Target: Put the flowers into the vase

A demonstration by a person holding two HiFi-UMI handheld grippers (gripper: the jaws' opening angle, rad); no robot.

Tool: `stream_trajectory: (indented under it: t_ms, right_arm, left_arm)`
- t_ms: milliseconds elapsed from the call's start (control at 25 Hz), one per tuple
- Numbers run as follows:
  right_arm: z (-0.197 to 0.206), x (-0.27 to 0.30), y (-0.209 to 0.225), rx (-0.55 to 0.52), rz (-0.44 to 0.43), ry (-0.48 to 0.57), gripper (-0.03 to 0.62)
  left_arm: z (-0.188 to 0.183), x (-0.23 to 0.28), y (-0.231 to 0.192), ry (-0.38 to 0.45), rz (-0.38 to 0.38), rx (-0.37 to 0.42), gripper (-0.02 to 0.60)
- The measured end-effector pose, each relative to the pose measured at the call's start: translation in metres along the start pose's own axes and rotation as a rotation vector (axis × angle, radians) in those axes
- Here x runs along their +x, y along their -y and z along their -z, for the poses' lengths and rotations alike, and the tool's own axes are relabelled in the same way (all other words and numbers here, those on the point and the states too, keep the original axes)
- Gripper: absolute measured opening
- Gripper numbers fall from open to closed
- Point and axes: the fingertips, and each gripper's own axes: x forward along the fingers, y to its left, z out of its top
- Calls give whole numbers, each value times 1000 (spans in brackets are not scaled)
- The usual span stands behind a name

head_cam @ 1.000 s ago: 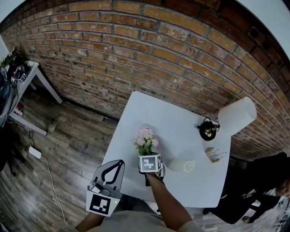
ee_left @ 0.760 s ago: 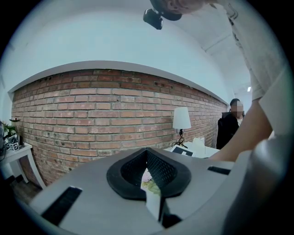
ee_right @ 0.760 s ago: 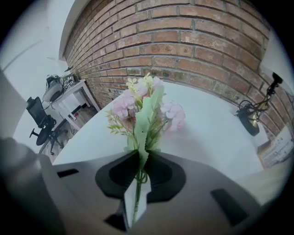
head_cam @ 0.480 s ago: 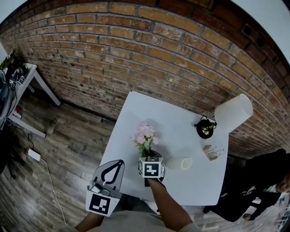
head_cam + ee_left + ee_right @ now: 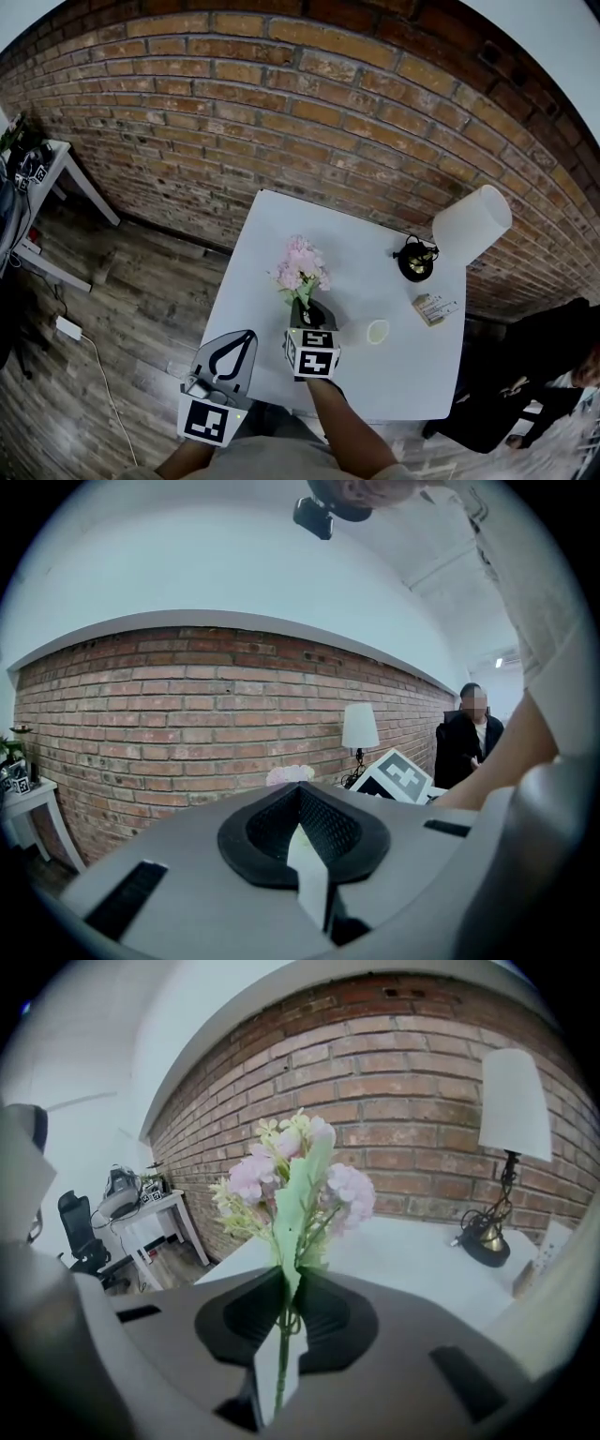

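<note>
Right gripper (image 5: 307, 315) angled down — clamping flowers (image 5: 300, 263)

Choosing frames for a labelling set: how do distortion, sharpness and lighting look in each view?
Head view: strong fisheye, the brick wall bows; the white table is evenly lit, without glare. Left gripper view: black surround, near jaws soft, a mosaic patch on the bystander. Right gripper view: black surround, the flowers slightly soft, bricks behind curved.

A white table (image 5: 375, 272) is seen on a wooden floor (image 5: 141, 300), near a brick wall (image 5: 281, 112). Toward the table's 2 o'clock a lamp (image 5: 472, 221) with a white shade is placed, and a small card (image 5: 431, 307) lies toward 3 o'clock.
</note>
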Motion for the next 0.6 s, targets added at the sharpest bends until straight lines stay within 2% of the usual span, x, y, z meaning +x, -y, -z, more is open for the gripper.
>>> stream_trajectory:
  t_ms: [360,600]
  right_arm:
    - [-48,-40,-11,-3,-29,234,44]
    - [-72,-66,-14,-15,-35,349,44]
  left_arm:
    - [-5,0,10,17,20,6,3]
    - [-10,2,17,26,39,16,3]
